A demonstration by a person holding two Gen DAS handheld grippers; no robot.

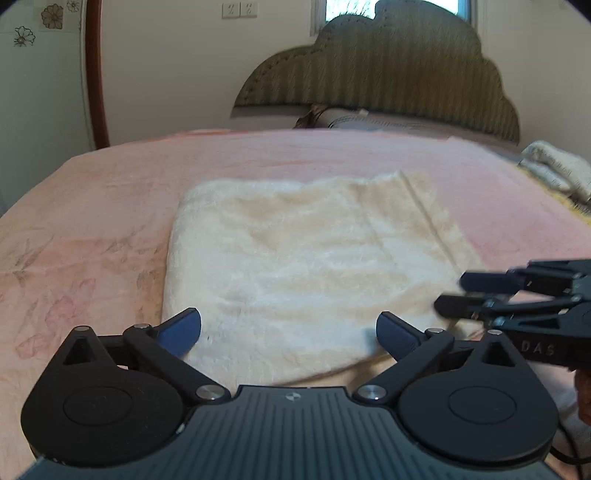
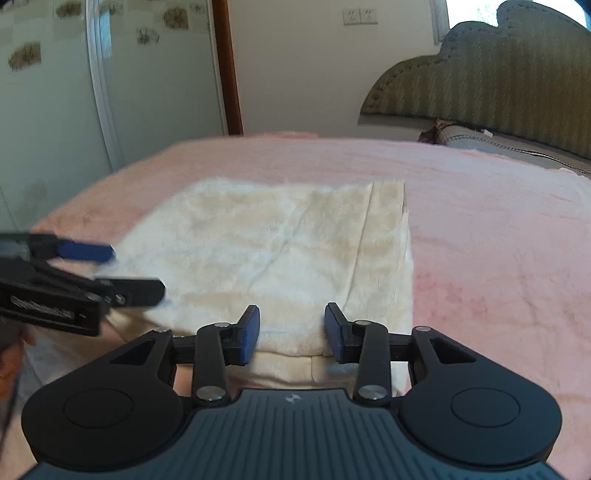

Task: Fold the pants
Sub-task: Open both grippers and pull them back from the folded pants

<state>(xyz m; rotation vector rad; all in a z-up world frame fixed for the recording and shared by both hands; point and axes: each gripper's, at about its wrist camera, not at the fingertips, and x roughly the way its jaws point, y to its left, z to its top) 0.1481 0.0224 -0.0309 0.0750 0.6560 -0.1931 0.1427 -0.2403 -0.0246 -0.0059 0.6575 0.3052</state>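
Pants [image 1: 295,266], cream and fuzzy, lay folded into a roughly square stack on the pink blanket [image 1: 110,206] covering the bed, near the foot end and well apart from the headboard [image 1: 388,70]. A lengthwise fold or seam ran along the stack's right side, seen in both wrist views. Left tool [image 1: 289,332] was released, its blue pads spread wide just above the near edge of the stack, with only fabric showing between them and neither pad pressing on it. Right tool [image 2: 291,326] was partly spread; its blue pads stood either side of a strip of the near edge, and a small gap showed between each pad and the cloth, so nothing was gripped. A thinner layer of the same cream fabric stuck out beneath the stack at the near edge, under the right tool. Each tool showed in the other's view, blurred: the right one came in from the right edge of the left wrist view at the stack's near right corner, the left one from the left edge of the right wrist view at the near left corner. A striped pillow [image 1: 373,120] sat at the foot of the headboard, and a white folded cloth [image 1: 554,166] lay at the bed's far right. Two wall switches [image 1: 239,10] were mounted beside the window.
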